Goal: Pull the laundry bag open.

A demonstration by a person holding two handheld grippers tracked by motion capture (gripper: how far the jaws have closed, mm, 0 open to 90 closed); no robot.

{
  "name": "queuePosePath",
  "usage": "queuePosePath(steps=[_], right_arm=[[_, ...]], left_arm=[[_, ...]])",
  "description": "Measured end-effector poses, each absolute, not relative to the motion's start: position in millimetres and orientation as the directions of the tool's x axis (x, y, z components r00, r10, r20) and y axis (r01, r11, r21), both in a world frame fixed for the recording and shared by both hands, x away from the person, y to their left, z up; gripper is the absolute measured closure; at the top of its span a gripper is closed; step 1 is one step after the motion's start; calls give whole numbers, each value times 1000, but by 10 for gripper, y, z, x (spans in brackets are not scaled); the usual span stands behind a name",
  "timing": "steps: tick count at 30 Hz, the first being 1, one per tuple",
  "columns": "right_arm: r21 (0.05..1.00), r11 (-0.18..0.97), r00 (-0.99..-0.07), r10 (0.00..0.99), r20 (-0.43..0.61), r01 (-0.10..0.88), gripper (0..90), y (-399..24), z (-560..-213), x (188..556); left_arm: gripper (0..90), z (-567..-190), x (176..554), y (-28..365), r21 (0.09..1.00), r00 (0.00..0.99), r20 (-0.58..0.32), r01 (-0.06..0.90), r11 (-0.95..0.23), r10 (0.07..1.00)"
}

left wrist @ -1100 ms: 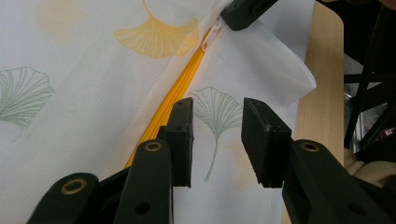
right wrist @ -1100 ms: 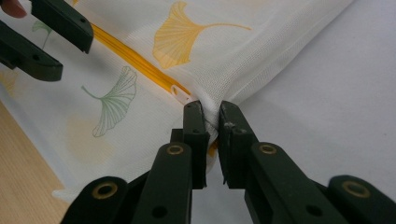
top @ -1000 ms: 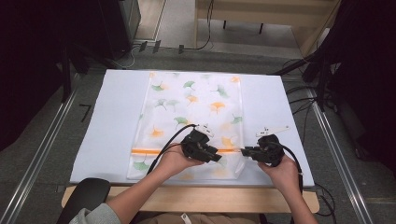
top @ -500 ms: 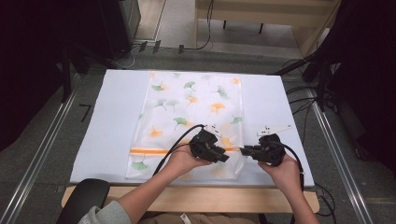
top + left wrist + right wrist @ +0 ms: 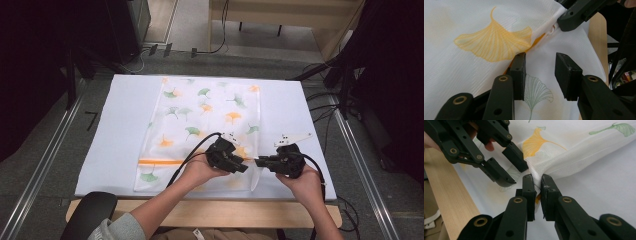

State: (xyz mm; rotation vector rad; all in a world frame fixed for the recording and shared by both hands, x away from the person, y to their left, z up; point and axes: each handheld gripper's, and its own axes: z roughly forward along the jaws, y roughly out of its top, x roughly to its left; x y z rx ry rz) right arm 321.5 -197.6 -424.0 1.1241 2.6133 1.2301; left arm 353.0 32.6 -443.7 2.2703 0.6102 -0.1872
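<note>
White leaf-print cloth (image 5: 205,125) lies flat on the white table (image 5: 115,135), reaching its near edge. Right gripper (image 5: 537,185) pinches the cloth's raised right edge near the front corner. Left gripper (image 5: 540,72) hovers just beside it, jaws apart over cloth.

Place: lab or test room
Evidence: cables (image 5: 320,107) at 3 o'clock, metal floor rails (image 5: 42,165) flanking the white-topped table (image 5: 115,135)
</note>
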Motion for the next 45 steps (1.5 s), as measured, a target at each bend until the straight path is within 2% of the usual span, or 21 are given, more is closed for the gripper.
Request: queuePosePath(steps=[5,9,21,31,36,45], right_arm=[[689,428,-746,618,249,584,848,-1955,-4239,3217],[686,426,-742,622,251,589,848,-1943,-4239,3216],[680,430,-745,612,264,594,849,-1910,-4239,3215],[678,428,-749,602,279,597,850,-1907,-4238,3217],[677,420,-744,600,292,605,849,-1928,-4238,3219],[676,430,-752,592,289,599,847,-1935,-4255,3221]], left_arm=[[625,-4430,3514,281,649,880,-311,472,-596,359],[678,-4433,3502,251,650,878,-328,478,-591,349],[731,-4451,3524,210,653,878,-326,477,-589,351],[813,-4447,3537,201,649,869,-338,493,-580,361],[899,-4445,3539,203,649,865,-351,500,-573,358],[900,-4435,3532,237,623,843,-394,538,-569,366]])
